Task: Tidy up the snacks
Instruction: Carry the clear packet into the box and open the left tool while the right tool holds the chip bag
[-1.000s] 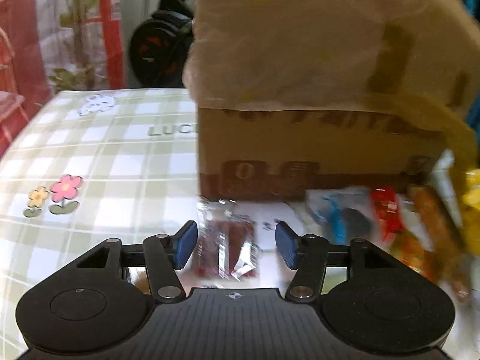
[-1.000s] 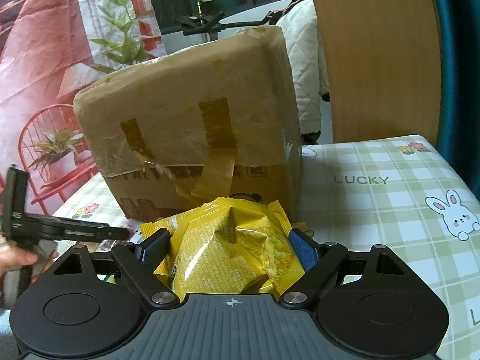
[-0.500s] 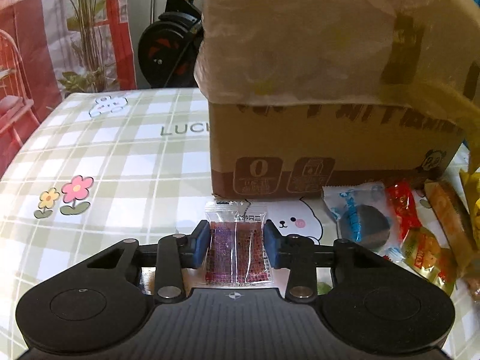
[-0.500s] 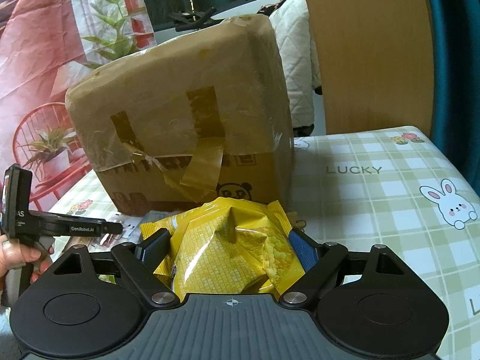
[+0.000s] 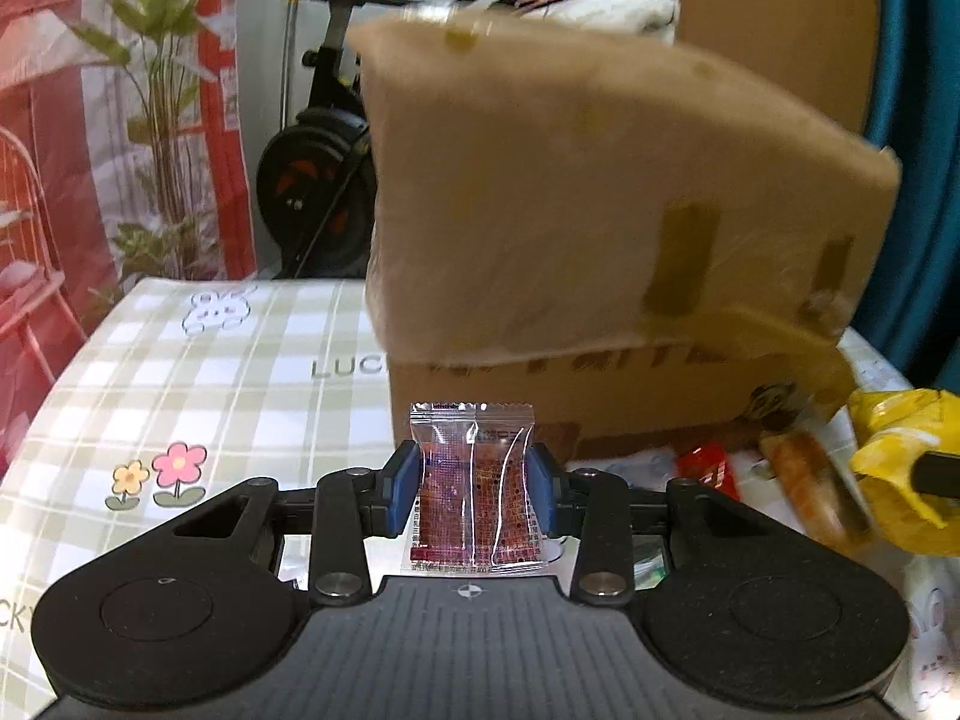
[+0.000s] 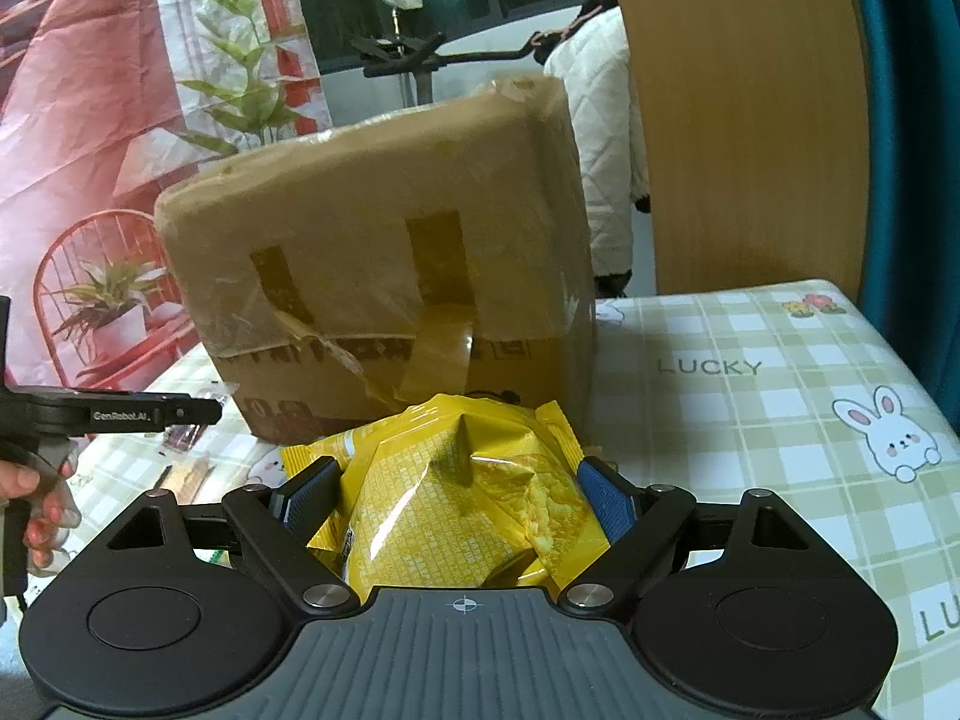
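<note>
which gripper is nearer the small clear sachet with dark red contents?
Left. The left gripper is shut on the small clear sachet with dark red contents, pads on both sides. The right gripper is apart from it, clamping a crinkled yellow snack bag.

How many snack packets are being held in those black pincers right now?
2. A small clear packet of dark red snack is pinched in the left gripper; a yellow bag is clamped in the right gripper. More packets lie loose beside the cardboard box.
</note>
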Demonstrator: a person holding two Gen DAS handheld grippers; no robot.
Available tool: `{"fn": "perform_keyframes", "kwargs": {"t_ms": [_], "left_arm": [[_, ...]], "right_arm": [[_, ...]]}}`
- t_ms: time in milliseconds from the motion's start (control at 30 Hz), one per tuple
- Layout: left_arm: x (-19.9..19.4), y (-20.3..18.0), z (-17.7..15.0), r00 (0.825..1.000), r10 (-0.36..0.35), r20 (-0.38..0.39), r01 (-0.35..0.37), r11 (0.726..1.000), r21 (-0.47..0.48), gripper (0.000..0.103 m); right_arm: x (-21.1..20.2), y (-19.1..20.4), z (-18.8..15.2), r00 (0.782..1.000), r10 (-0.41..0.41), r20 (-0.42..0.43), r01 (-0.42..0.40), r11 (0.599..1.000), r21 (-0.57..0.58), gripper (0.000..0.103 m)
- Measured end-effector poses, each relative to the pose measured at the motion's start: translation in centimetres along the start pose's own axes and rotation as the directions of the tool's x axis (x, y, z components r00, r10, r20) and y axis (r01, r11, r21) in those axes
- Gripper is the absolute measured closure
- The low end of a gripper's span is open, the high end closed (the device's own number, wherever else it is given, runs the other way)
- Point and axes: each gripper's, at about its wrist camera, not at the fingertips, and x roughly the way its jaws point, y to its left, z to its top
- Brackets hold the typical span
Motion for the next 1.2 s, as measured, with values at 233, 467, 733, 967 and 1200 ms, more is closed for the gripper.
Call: {"fn": "perform_keyframes", "kwargs": {"t_ms": [233, 467, 733, 967, 1200], "left_arm": [[-3.1, -0.8, 1.0, 0.997, -0.023, 0.068, 0.023, 1.000, -0.002, 0.062], [-6.0, -2.2, 2.4, 0.988, -0.050, 0.146, 0.048, 0.999, 0.016, 0.062], [-8.2, -3.7, 4.9, 0.970, -0.094, 0.225, 0.086, 0.995, 0.047, 0.062], [-7.8, -3.9, 8.9, 0.952, -0.111, 0.284, 0.102, 0.994, 0.046, 0.062], [-4.0, -3.1, 13.3, 0.956, -0.076, 0.284, 0.070, 0.997, 0.029, 0.062]], "right_arm": [[-1.9, 0.7, 1.2, 0.999, 0.004, 0.046, -0.004, 1.000, -0.018, 0.020], [-4.0, 1.3, 2.8, 0.995, 0.012, 0.102, -0.008, 0.999, -0.035, 0.020], [-6.1, 1.7, 6.2, 0.983, 0.028, 0.184, -0.016, 0.998, -0.063, 0.020], [-5.6, 2.2, 11.8, 0.960, 0.053, 0.273, -0.024, 0.994, -0.109, 0.021], [-1.1, 2.5, 17.5, 0.951, 0.062, 0.302, -0.017, 0.989, -0.150, 0.020]]}}
